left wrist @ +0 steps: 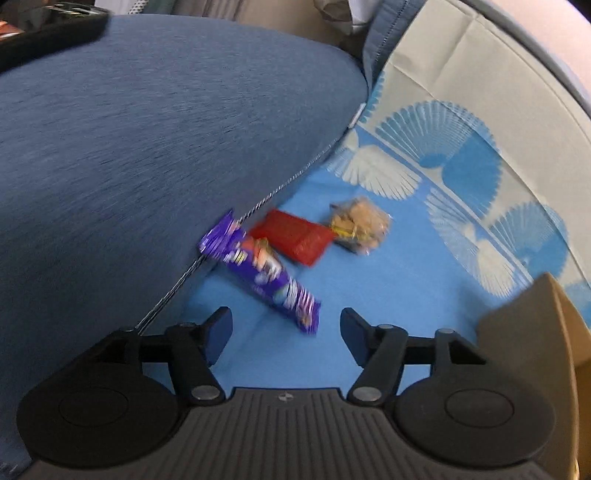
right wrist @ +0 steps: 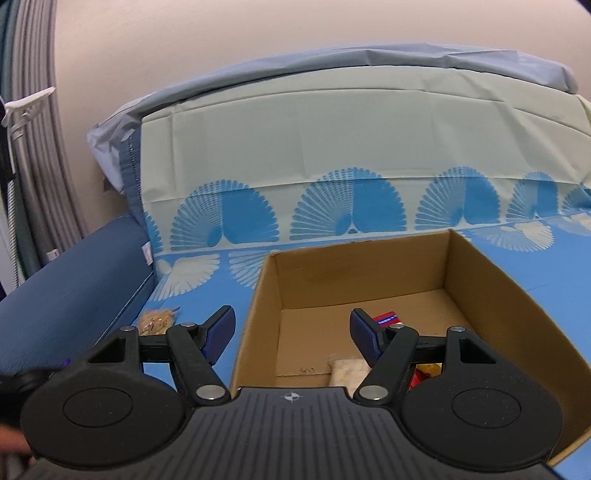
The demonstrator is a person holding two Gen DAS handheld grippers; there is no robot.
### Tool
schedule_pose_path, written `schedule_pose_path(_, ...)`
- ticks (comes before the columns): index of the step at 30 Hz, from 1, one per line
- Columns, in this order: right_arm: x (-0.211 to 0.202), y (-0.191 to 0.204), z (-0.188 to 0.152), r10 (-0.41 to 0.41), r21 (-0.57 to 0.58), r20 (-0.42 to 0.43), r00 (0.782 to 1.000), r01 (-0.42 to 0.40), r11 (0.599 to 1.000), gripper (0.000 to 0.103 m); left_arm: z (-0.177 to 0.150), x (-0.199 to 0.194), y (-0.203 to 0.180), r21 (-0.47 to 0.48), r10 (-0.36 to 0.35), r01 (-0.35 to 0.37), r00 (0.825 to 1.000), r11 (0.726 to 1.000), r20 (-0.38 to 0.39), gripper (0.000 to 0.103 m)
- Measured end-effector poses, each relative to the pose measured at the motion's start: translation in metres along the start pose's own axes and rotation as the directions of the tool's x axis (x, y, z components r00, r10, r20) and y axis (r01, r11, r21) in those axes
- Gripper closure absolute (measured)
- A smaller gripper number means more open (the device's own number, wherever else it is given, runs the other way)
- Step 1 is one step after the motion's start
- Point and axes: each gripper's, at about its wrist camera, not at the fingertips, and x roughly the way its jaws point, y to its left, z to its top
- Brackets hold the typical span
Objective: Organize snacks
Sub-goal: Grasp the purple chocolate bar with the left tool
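Note:
In the left wrist view a purple snack bar (left wrist: pixel 264 275), a red packet (left wrist: pixel 295 236) and a clear bag of beige snacks (left wrist: pixel 360 225) lie on the blue bedsheet (left wrist: pixel 406 280). My left gripper (left wrist: pixel 286 336) is open and empty, just short of the purple bar. In the right wrist view my right gripper (right wrist: pixel 293 336) is open and empty over the near left rim of an open cardboard box (right wrist: pixel 480 280). Inside the box lie a red and blue packet (right wrist: pixel 386 317), a beige packet (right wrist: pixel 347 371) and a yellow and red one (right wrist: pixel 424 373). The clear bag also shows left of the box (right wrist: pixel 159 319).
A large blue cushion (left wrist: pixel 147 147) borders the snacks on the left. A black object (left wrist: pixel 48 29) lies at its far corner. The box corner (left wrist: pixel 535 321) stands at my left gripper's right. A pillow with a blue fan pattern (right wrist: pixel 332 177) leans against the wall behind the box.

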Motion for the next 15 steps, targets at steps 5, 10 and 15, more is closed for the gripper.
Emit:
schedule_pose_path(5, 0.001, 0.004, -0.002, 0.035, -0.026, -0.017, 0.999, -0.035, 0.999, 0.032, 0.005, 0.033, -0.010, -0.031, 0.129, -0.128, 0.991, 0.991, 0.021, 0.027)
schedule_pose_path(10, -0.002, 0.015, -0.002, 0.090, -0.079, -0.007, 0.996, -0.091, 0.993, 0.032, 0.014, 0.060, -0.013, -0.055, 0.213, -0.212, 0.977, 0.976, 0.016, 0.036)
schedule_pose_path(15, -0.005, 0.022, -0.001, 0.132, -0.120, -0.002, 0.991, -0.132, 0.984, 0.032, 0.017, 0.066, -0.015, 0.028, 0.202, -0.201, 0.979, 0.979, -0.001, 0.070)
